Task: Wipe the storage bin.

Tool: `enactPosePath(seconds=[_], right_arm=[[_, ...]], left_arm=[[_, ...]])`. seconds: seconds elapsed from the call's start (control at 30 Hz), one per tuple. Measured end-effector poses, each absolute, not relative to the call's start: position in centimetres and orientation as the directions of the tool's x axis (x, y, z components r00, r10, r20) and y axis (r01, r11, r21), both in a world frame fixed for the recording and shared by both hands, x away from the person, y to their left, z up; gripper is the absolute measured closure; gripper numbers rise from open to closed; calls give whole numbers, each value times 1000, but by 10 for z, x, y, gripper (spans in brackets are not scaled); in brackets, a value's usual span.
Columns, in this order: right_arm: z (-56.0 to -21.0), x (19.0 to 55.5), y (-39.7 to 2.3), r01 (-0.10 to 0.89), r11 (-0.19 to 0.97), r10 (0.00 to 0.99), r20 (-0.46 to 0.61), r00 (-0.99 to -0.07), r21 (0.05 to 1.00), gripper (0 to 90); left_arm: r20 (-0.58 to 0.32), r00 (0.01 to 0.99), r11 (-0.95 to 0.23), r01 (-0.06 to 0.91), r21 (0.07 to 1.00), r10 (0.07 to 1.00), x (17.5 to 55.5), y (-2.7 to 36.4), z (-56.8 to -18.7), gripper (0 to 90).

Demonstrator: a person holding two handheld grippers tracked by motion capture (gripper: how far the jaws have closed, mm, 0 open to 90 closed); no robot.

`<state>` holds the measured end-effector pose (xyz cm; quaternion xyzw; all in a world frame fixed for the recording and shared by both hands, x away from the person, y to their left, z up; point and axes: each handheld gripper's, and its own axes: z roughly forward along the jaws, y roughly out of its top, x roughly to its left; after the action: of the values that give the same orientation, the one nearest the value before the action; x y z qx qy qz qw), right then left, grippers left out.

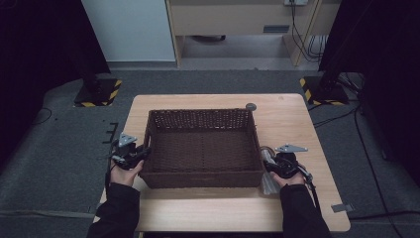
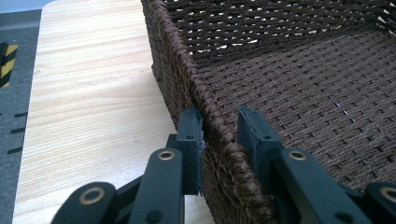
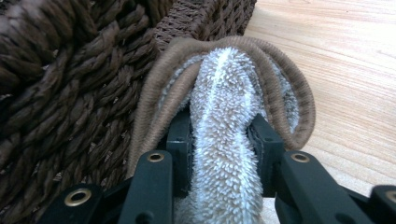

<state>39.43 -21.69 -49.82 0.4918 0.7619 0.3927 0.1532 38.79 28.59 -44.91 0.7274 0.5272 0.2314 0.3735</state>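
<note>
A dark brown woven basket [image 1: 200, 113] stands in the middle of the wooden table [image 1: 208, 208], with nothing lying in it. My left gripper [image 1: 141, 152] is at its front left corner. In the left gripper view the jaws [image 2: 219, 135] straddle the braided rim [image 2: 173, 60], one outside and one inside, shut on the wall. My right gripper [image 1: 270, 163] sits just outside the basket's right wall [image 3: 70, 93]. It [image 3: 224, 135] is shut on a fluffy pale cloth [image 3: 224, 79] with a brown hem, whose lower part [image 1: 269, 185] rests on the table.
A small round dark object [image 1: 251, 106] lies at the table's far edge behind the basket. A grey strip [image 1: 341, 207] sticks to the front right corner. Stand feet with yellow-black stripes [image 1: 99, 94] [image 1: 322, 91] sit on the floor beyond.
</note>
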Motion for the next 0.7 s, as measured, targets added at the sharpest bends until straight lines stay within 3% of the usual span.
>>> enactPosePath(seconds=[0.23,0.37,0.6,0.7], right_arm=[[-474,388,-237,578,136,889,158,-430,805,673],[-455,379,-251,524,79,890,176,-420,848,676],[-434,367,-249,474,58,862,195,-468,879,677],[-437,363,-238,483,90,850,186,-493,871,676]], left_arm=[[-55,355,-175,582,794,933,388,287,-449,672],[-52,357,-171,565,807,933,387,292,-450,565],[-65,381,-168,548,820,922,379,297,-443,470],[-89,388,-160,564,811,917,372,299,-441,472]])
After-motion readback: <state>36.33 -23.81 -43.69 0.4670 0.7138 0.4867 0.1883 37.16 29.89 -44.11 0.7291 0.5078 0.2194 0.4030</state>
